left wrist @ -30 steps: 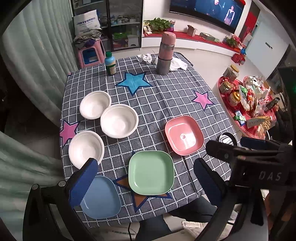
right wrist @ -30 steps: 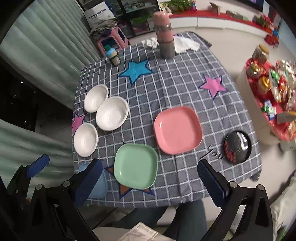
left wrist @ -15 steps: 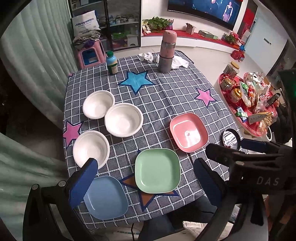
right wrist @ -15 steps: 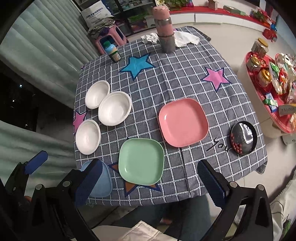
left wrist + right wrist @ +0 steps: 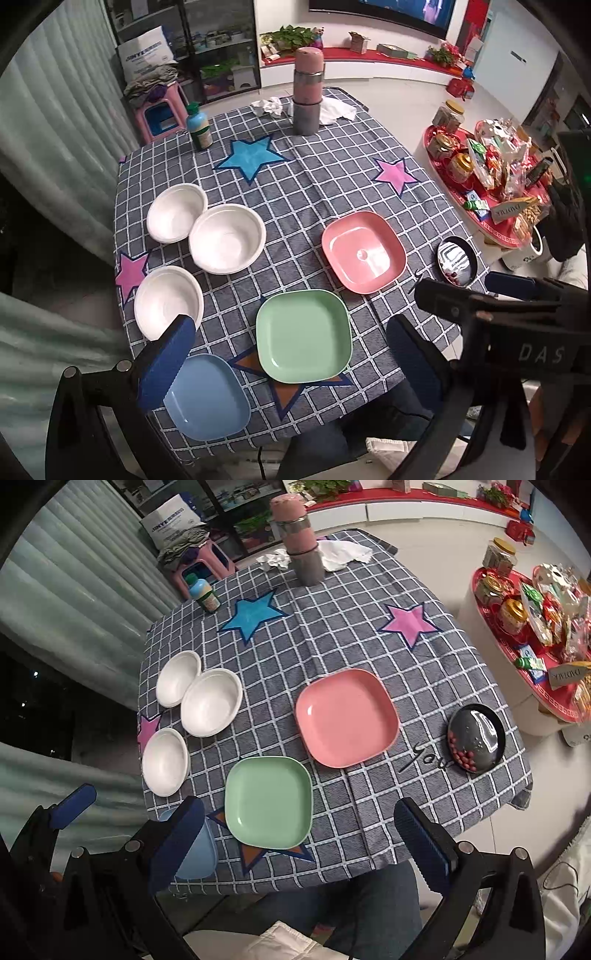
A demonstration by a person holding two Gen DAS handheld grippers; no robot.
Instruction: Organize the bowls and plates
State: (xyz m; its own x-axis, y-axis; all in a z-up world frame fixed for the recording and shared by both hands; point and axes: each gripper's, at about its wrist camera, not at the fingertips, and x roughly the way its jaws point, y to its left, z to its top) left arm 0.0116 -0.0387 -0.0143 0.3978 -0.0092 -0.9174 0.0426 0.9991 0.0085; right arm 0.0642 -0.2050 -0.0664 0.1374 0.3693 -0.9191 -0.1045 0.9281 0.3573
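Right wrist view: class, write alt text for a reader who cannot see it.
Three square plastic plates, pink, green and blue, and three round white bowls lie unstacked on a grey checked tablecloth with star patches. The open right gripper hovers empty at the near edge. A pink-and-grey flask stands at the far end.

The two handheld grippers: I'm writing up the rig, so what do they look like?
Both have black frames with round silver bolts. The left gripper carries two flat, dark-blue ribbed pads on its jaws, and so does the right gripper. Seen from the left wrist camera, the right gripper's black body bears the pale letters "DAS". The person wears dark-blue trousers.
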